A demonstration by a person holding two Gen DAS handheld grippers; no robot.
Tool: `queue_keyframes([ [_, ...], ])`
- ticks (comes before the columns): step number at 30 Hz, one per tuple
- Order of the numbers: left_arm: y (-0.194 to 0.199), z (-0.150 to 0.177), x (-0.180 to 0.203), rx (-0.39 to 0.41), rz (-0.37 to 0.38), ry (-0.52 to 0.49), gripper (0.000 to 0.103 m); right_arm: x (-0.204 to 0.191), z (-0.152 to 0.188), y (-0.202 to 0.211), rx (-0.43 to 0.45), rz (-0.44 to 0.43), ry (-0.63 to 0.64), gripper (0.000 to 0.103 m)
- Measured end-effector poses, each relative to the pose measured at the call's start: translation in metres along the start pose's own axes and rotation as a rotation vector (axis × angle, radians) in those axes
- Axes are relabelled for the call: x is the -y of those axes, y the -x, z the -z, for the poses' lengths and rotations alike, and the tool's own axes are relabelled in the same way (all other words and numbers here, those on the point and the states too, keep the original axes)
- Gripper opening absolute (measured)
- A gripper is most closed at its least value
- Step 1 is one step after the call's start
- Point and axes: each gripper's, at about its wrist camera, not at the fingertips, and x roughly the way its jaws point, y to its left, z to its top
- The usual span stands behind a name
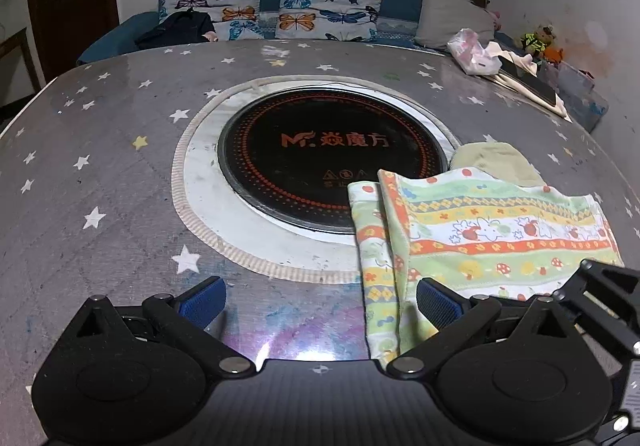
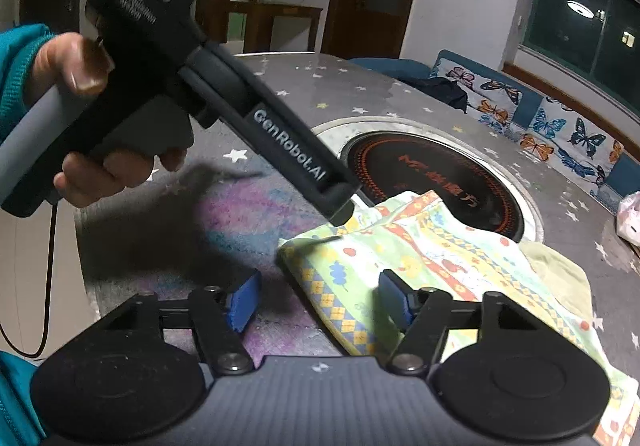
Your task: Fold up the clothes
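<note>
A small patterned garment [image 1: 480, 230] with green, orange and yellow bands, rabbits and mushrooms lies folded on the star-print table [image 1: 100, 166], over a beige cloth [image 1: 496, 162]. My left gripper [image 1: 320, 302] stands wide open low over the table. The garment's left edge lies between its blue pads, close to the right pad [image 1: 438, 304]. In the right wrist view the garment [image 2: 432, 254] has its near corner between the pads of my right gripper [image 2: 320, 302], which is open and not pressing on it. A hand [image 2: 80, 174] holds the left gripper [image 2: 344, 210], whose tip is at the garment's far edge.
A round black induction hob [image 1: 328, 166] is set into the table's middle, and the garment overlaps its rim. A plastic bag [image 1: 472, 54] and a dark flat device [image 1: 528, 82] lie at the far right. Behind the table is a sofa with butterfly cushions [image 1: 328, 6].
</note>
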Motion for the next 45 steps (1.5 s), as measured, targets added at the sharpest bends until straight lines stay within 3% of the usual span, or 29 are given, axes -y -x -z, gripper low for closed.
queue_keyframes([
  [7, -0.003, -0.003, -0.005, -0.012, 0.041, 0.068, 0.103, -0.003, -0.002, -0.014, -0.019, -0.001, -0.001, 0.048],
  [11, -0.004, -0.007, -0.008, -0.014, 0.080, 0.125, 0.103, 0.006, -0.005, -0.010, 0.001, -0.007, -0.055, 0.019],
  [14, -0.005, -0.012, -0.009, -0.018, 0.123, 0.170, 0.103, 0.020, -0.006, -0.003, 0.033, -0.040, -0.138, 0.011],
  [25, -0.030, -0.028, 0.000, -0.116, 0.258, 0.313, 0.102, 0.052, -0.007, 0.038, 0.150, -0.075, -0.302, 0.008],
  [30, -0.043, -0.031, 0.006, -0.139, 0.329, 0.369, 0.084, 0.057, 0.000, 0.054, 0.189, -0.093, -0.332, 0.007],
  [35, -0.049, -0.030, 0.010, -0.142, 0.356, 0.372, 0.045, 0.054, 0.009, 0.053, 0.187, -0.122, -0.331, 0.008],
  [36, -0.049, -0.029, 0.011, -0.140, 0.353, 0.364, 0.042, 0.052, 0.010, 0.052, 0.183, -0.131, -0.329, 0.008],
  [40, -0.049, -0.029, 0.017, -0.132, 0.334, 0.312, 0.036, 0.057, 0.015, 0.055, 0.180, -0.131, -0.350, 0.017],
  [45, -0.048, -0.029, 0.025, -0.124, 0.312, 0.241, 0.036, 0.082, 0.033, 0.074, 0.172, -0.037, -0.420, 0.027],
])
